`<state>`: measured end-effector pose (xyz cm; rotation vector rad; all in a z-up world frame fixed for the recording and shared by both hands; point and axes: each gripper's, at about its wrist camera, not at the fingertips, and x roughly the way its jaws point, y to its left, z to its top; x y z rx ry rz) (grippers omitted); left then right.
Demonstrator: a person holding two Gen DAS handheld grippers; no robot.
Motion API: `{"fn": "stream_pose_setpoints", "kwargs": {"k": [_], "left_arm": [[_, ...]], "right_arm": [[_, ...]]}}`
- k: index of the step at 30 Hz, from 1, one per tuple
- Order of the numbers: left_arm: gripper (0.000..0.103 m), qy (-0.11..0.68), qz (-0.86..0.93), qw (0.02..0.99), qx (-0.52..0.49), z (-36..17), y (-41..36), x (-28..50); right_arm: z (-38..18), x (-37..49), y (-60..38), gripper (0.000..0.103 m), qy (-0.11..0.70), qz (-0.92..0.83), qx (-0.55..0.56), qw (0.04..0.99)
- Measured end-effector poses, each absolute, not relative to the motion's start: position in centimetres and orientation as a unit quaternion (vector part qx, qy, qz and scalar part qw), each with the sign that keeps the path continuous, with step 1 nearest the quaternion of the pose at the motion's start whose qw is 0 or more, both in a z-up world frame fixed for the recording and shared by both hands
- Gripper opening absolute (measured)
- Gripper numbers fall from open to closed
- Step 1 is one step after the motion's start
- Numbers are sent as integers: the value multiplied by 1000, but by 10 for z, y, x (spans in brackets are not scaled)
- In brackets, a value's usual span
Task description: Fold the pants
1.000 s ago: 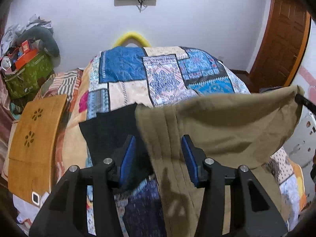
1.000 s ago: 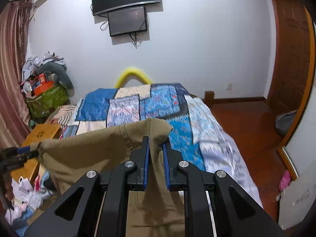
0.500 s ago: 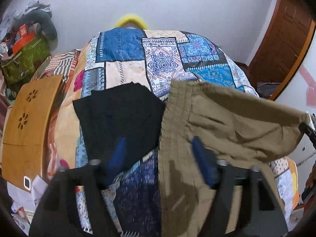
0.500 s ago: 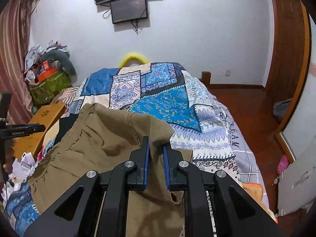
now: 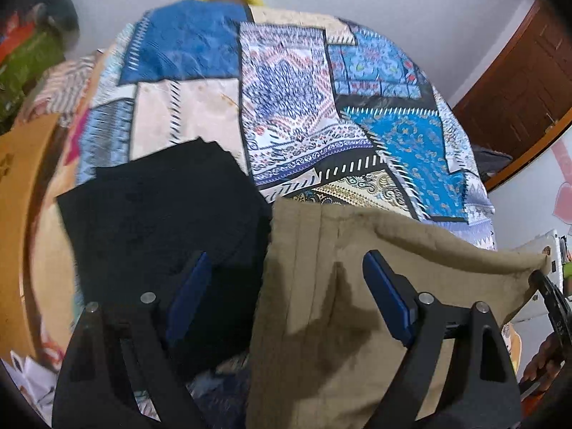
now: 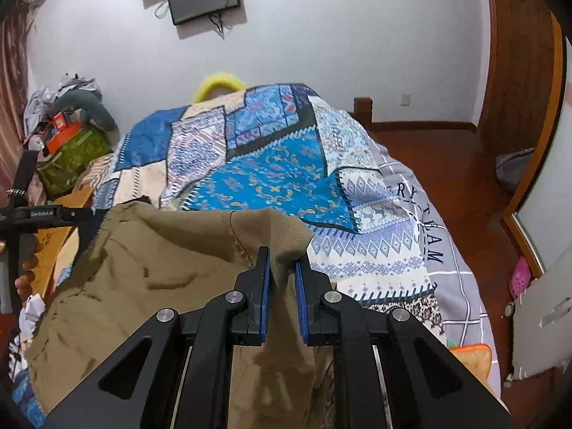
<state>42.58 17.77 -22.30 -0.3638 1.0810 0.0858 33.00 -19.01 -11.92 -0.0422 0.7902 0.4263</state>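
Between the right hand-held gripper [image 6: 280, 279] pads, khaki pants [image 6: 150, 279] are pinched; left hand-held gripper [image 5: 282, 296] spread wide above them.

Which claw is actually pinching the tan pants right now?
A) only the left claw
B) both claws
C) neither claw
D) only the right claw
D: the right claw is shut on a bunch of the tan pants, while the left claw stands wide open over them.
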Motion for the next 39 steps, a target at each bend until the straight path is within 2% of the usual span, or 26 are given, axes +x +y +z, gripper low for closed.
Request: {"fn": "stream_pose_setpoints", "kwargs": {"k": [7, 8, 9, 11, 13, 18, 19, 20, 22, 28, 31, 33, 34, 35, 37, 39], "left_arm": [[87, 555, -2, 791, -257, -271, 186, 465], [84, 559, -4, 788, -258, -276, 185, 467], [80, 562, -4, 787, -255, -279, 182, 468], [58, 565, -3, 791, -236, -281, 175, 469], [47, 555, 18, 806, -205, -274, 170, 464], [40, 514, 43, 839, -171, -239, 171, 442], [28, 506, 51, 846, -160, -228, 172, 434], [24, 501, 54, 849, -157, -219, 172, 429], [0, 483, 71, 861, -145, -196, 174, 410], [0, 435, 65, 888, -134, -139, 179, 353], [1, 443, 49, 887, -122, -130, 173, 339], [12, 452, 53, 883, -119, -132, 170, 338], [31, 459, 50, 879, -120, -136, 168, 340], [58, 464, 46, 876, -122, -140, 166, 344], [86, 463, 45, 876, -124, -150, 162, 353], [88, 464, 50, 876, -121, -160, 161, 364]], "right_arm": [[-149, 347, -193, 11, 406, 208, -16, 890], [-153, 349, -193, 11, 411, 208, -14, 888], [-159, 350, -193, 11, 417, 207, -13, 885], [-165, 351, -193, 11, 423, 207, -11, 882], [-167, 350, -194, 11, 425, 208, -9, 881], [-155, 348, -193, 11, 415, 214, -5, 884], [-150, 347, -192, 11, 411, 215, -7, 886], [-143, 344, -191, 11, 402, 215, -8, 890], [-129, 340, -191, 11, 385, 217, -6, 897], [-81, 314, -190, 11, 342, 236, 8, 910], [-68, 294, -180, 11, 327, 243, -21, 913], [-67, 287, -175, 11, 329, 244, -33, 912], [-68, 286, -173, 12, 332, 245, -38, 910], [-70, 285, -171, 12, 335, 243, -43, 909], [-76, 288, -169, 12, 340, 238, -49, 909], [-82, 295, -170, 12, 347, 234, -46, 907]]}}
